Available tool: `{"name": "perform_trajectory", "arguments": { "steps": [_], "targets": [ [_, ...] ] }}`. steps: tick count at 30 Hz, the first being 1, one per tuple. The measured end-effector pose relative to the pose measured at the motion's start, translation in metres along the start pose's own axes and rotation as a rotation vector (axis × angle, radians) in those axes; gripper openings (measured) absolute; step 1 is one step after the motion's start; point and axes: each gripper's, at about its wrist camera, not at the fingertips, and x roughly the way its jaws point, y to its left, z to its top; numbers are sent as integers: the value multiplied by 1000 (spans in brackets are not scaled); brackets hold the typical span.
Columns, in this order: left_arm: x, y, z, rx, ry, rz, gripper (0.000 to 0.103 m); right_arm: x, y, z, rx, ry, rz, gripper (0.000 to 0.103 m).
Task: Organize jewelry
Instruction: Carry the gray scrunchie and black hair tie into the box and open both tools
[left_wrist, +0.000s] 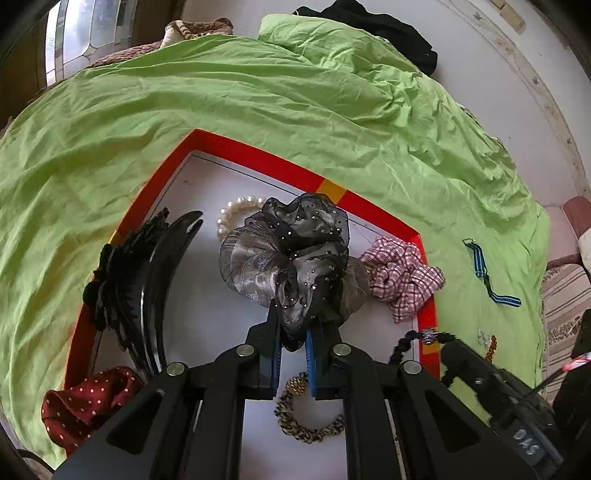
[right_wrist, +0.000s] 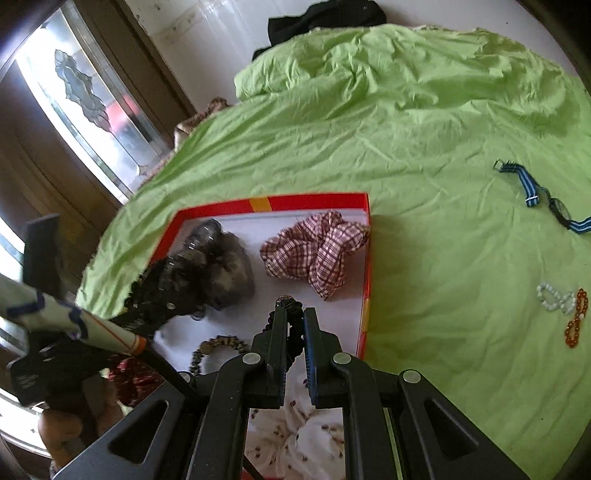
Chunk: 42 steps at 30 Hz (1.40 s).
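A red-rimmed white tray (left_wrist: 258, 157) lies on a green sheet. My left gripper (left_wrist: 293, 325) is shut on a grey-black sheer scrunchie (left_wrist: 284, 254) and holds it over the tray's middle. My right gripper (right_wrist: 294, 314) is shut on a black braided hair tie (right_wrist: 291, 332) over the tray's (right_wrist: 364, 258) near right part; that tie also shows in the left wrist view (left_wrist: 406, 341). In the tray lie a checked red scrunchie (left_wrist: 402, 280), a pearl bracelet (left_wrist: 236, 212), black hair clips (left_wrist: 147, 288), a leopard-print tie (left_wrist: 306, 424) and a red dotted scrunchie (left_wrist: 85, 402).
On the green sheet (right_wrist: 424, 147) right of the tray lie a blue striped watch strap (right_wrist: 532, 188), a white bead bracelet (right_wrist: 554, 297) and an orange bead bracelet (right_wrist: 576, 319). Black cloth (right_wrist: 317, 18) lies at the far edge. A window stands at the left.
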Motion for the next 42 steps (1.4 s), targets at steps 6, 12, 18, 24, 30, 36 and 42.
{"name": "perform_trajectory", "arguments": {
  "steps": [6, 12, 18, 24, 30, 36, 42],
  "targets": [
    [4, 0, 0, -4, 4, 5, 11, 15, -6, -1, 12, 27, -33, 10],
    [1, -2, 1, -7, -15, 1, 16, 18, -6, 1, 10, 27, -34, 12],
    [-6, -4, 1, -10, -39, -39, 29, 11, -1, 1, -11, 14, -45, 26],
    [-11, -6, 1, -16, -57, -56, 51, -4, 0, 1, -15, -17, -45, 32],
    [-17, -11, -1, -1, -79, -66, 56, -21, -5, -1, 10, -39, -38, 36],
    [-19, -23, -5, 42, -87, -31, 56, -38, -9, -5, 26, -59, -32, 36],
    [-23, -33, -10, 91, -110, 27, 57, -57, -19, -14, 50, -76, -39, 40]
  ]
}}
